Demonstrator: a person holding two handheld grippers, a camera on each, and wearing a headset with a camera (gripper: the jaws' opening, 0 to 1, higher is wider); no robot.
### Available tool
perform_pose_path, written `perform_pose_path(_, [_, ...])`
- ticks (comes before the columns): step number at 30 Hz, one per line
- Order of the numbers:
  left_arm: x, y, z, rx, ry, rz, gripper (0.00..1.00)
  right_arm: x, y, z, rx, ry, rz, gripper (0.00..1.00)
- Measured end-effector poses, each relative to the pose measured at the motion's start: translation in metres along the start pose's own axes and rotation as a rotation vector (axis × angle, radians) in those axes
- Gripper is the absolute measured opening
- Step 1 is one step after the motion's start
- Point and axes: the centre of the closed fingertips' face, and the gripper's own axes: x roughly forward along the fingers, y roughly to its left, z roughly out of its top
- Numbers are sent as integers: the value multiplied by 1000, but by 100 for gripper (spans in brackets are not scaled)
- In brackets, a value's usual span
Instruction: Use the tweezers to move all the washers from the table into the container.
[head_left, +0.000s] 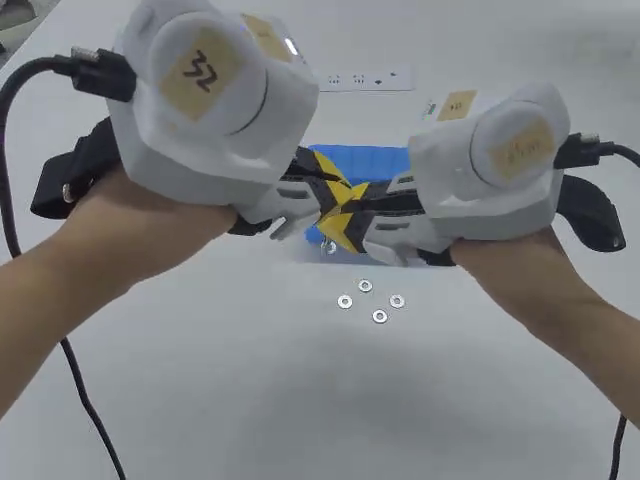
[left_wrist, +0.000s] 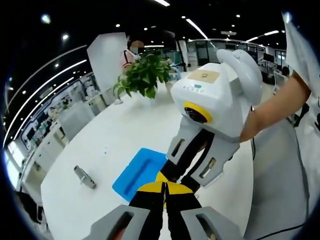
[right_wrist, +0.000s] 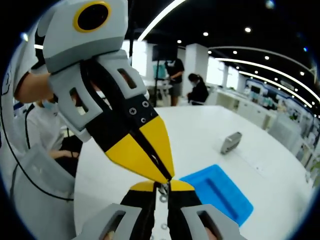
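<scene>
Left claw and right claw meet tip-to-tip near washers

1. The container rests on the table.
2. Four washers lie on the table just before the container, on the person's side.
3. A socket strip lies behind the container.
4. The left gripper reaches in from the container's left and the right gripper from its right. Their tips meet over its near part.
</scene>
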Motion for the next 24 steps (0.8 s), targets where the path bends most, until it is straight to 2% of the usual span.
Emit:
perform_pose_path(4, [-3, 9, 8, 28, -11, 18, 0, -2, -8, 11, -24, -15, -17, 4])
perform_pose_path(11, [2, 22, 12, 48, -25, 40, 0, 3, -22, 16, -35, -27, -47, 4])
perform_pose_path(15, [11, 31, 8, 47, -29, 44, 0, 11, -32, 12, -30, -28, -55, 4])
perform_pose_path(19, [23, 35, 2, 61, -25, 42, 0, 21, -40, 3, -24, -16, -61, 4])
perform_pose_path(24, [41, 46, -7, 55, -18, 35, 0, 32, -52, -8, -5, -6, -67, 4])
